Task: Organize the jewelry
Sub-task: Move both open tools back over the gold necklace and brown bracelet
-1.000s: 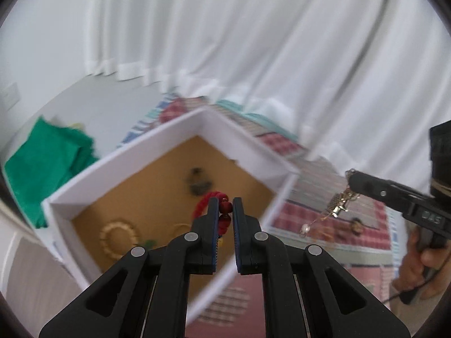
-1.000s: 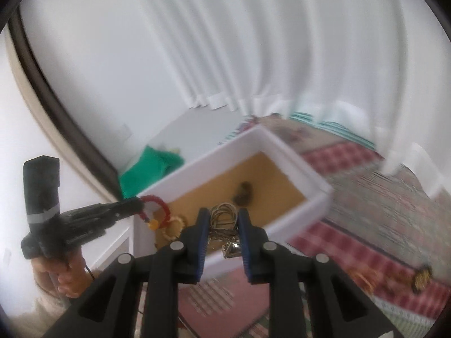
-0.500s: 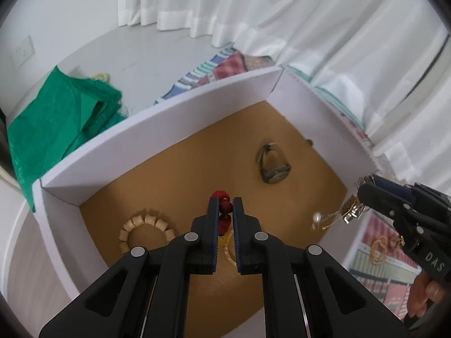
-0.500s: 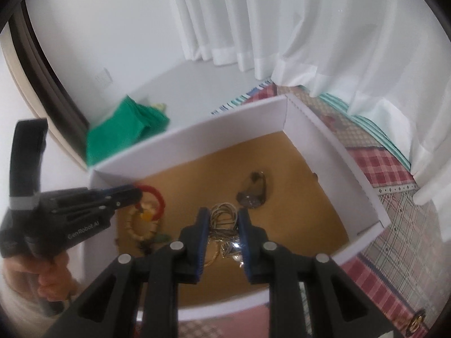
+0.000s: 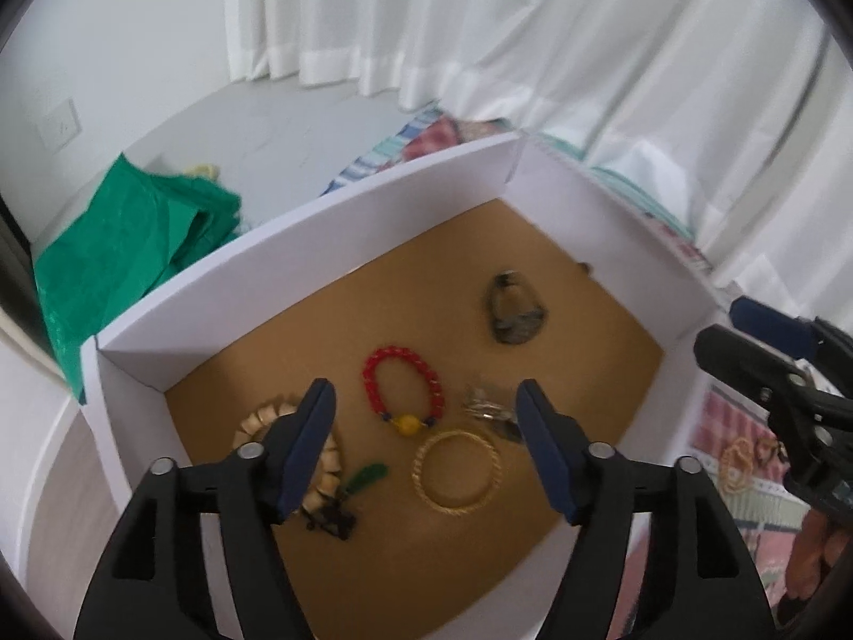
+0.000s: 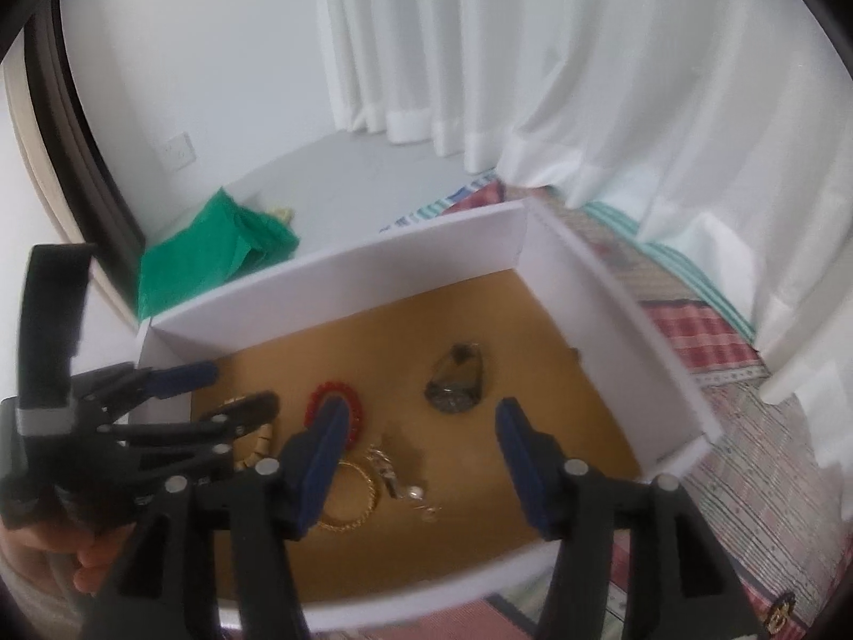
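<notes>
A white box (image 5: pixel 320 245) with a brown floor holds the jewelry. My left gripper (image 5: pixel 422 394) hovers over it with its jaws opening and nothing pressed between the pads. Below and between them, a red bead bracelet (image 5: pixel 402 389) lies free on the floor. My right gripper (image 6: pixel 421 410) is also opening above the box, and a silvery chain piece (image 6: pixel 394 474) lies loose under it. Nearby lie a gold bangle (image 5: pixel 457 474), a beige bracelet (image 5: pixel 261 418) partly hidden by a finger, and a dark piece (image 6: pixel 456 378). The left gripper (image 6: pixel 234 389) shows at the left of the right wrist view.
A green cloth (image 5: pixel 122 234) lies on the grey surface left of the box. A plaid cloth (image 6: pixel 693 330) lies under and right of the box, with more jewelry (image 5: pixel 738 464) on it. White curtains (image 6: pixel 586 80) hang behind. A person's hand (image 6: pixel 80 554) holds the left gripper.
Both grippers have opened over the box. The red bracelet has left the left jaws and the chain piece the right jaws; both now lie on the box floor. Both hands came lower.
</notes>
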`<state>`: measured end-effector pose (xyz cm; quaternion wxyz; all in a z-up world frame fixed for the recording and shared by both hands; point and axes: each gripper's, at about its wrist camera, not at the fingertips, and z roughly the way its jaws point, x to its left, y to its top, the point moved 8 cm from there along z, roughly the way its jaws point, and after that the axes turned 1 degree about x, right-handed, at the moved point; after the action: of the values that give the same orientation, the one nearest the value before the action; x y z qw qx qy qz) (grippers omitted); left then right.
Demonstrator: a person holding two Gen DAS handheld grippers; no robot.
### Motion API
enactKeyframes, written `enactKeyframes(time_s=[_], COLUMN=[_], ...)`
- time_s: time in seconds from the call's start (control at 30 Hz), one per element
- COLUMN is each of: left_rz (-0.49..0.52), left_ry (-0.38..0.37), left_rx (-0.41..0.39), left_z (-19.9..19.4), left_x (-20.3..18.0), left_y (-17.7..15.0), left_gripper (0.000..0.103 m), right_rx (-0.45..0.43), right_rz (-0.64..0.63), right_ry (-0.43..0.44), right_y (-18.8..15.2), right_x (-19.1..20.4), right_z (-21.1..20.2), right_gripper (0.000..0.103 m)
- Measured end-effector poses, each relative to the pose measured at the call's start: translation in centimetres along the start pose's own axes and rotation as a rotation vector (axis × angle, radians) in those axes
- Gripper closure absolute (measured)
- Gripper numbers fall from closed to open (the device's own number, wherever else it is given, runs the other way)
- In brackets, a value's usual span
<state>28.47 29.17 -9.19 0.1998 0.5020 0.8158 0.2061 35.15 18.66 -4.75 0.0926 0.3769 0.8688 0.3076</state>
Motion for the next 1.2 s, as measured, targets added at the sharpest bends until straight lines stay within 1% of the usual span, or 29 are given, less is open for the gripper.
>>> enactKeyframes(time_s=[0.03, 0.17, 0.2, 0.3, 0.43, 0.47, 0.53, 0.6, 0.67, 0.73, 0.83, 1.0, 1.2], left_rz=[0.01, 0.074, 0.103, 0.168, 0.262, 0.284, 0.331, 0.37, 0.396, 0.408, 0.422, 0.447, 0.46], left_ry=[-0.007, -0.079, -0.113, -0.182, -0.271, -0.278, -0.287, -0.293, -0.298, -0.299, -0.283, -0.276, -0.266], left_rx=[-0.014, -0.059, -0.062, -0.051, -0.022, -0.014, -0.002, 0.008, 0.014, 0.016, 0.012, -0.002, -0.001], left_z=[-0.6, -3.2, -3.7, -4.3, -4.4, -4.3, -4.2, -4.1, -4.1, -4.1, -4.0, -4.4, -4.4], left_x=[-0.6, -4.9, -6.7, -11.1, -17.4, -18.7, -21.1, -22.9, -24.4, -25.3, -26.2, -26.8, -26.8], left_y=[-0.2, -2.7, -3.9, -6.7, -10.7, -11.6, -13.3, -14.5, -15.3, -16.0, -16.5, -16.9, -17.1], left_gripper=[0.023, 0.018, 0.018, 0.017, 0.017, 0.017, 0.017, 0.017, 0.017, 0.017, 0.017, 0.017, 0.017], right_rx=[-0.008, -0.045, -0.051, -0.057, -0.064, -0.067, -0.06, -0.058, -0.065, -0.079, -0.096, -0.12, -0.09], right_rz=[0.011, 0.076, 0.1, 0.167, 0.246, 0.266, 0.358, 0.43, 0.496, 0.547, 0.599, 0.645, 0.618], right_ry=[-0.004, -0.057, -0.068, -0.098, -0.198, -0.211, -0.247, -0.287, -0.343, -0.38, -0.404, -0.398, -0.402], right_y=[-0.3, -3.7, -5.1, -9.4, -16.0, -17.2, -20.9, -23.4, -26.0, -27.8, -29.8, -31.5, -32.9], right_x=[-0.4, -3.0, -3.8, -6.6, -10.9, -11.6, -14.5, -16.8, -19.3, -21.0, -22.7, -23.2, -21.8], right_z=[-0.6, -4.2, -5.2, -7.7, -11.3, -11.9, -13.8, -15.5, -17.8, -19.7, -21.6, -23.0, -22.5], right_gripper=[0.044, 0.044, 0.044, 0.044, 0.044, 0.044, 0.044, 0.044, 0.044, 0.044, 0.044, 0.044, 0.044])
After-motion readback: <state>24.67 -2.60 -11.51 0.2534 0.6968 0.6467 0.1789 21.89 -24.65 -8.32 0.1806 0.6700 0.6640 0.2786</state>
